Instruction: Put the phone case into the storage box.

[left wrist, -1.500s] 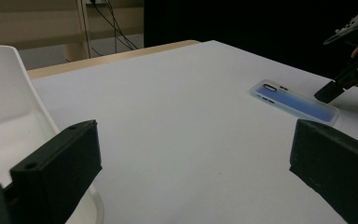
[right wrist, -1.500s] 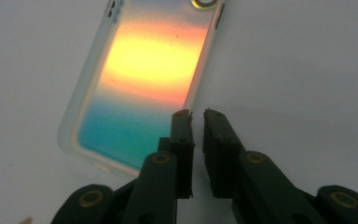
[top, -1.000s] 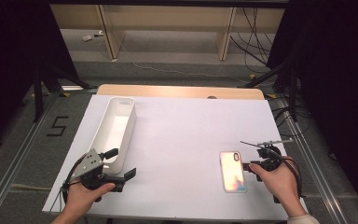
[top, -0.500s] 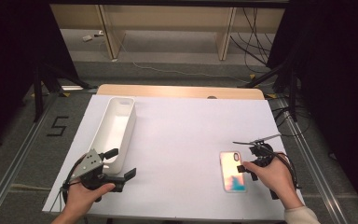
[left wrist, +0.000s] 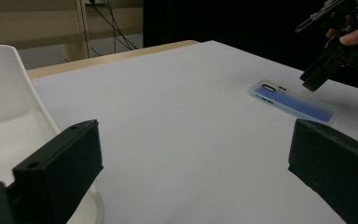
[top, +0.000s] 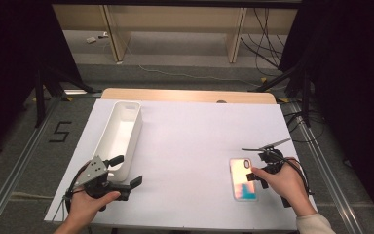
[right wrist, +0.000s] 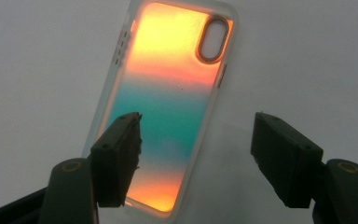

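Nearest the camera in the high view, the person's forearms are cut off by the bottom edge, with a pale sleeve cuff showing on the right one. The left gripper [top: 126, 171] sits at the near left of the white tabletop [top: 195, 141], its jaws spread wide apart and holding nothing; in the left gripper view the near end of the white bin [left wrist: 9, 116] stands just beside its left jaw, and both jaws are partly cropped by the frame. The right gripper [top: 254, 171] hovers at the right edge of the phone case [top: 243, 179], its jaws also spread, one over the case and one off to its side; whether either jaw touches the case cannot be told, and the hand [top: 285, 183] hides much of the tool. The phone case lies flat at the near right of the table, long axis running near to far, camera cutout at the far end; its iridescent back reads orange and teal in the right gripper view [right wrist: 168, 102]. No brand is legible on it. The long white bin [top: 121, 134] runs lengthwise away along the left side. On the floor left of the table a marking reads "5" [top: 61, 131]
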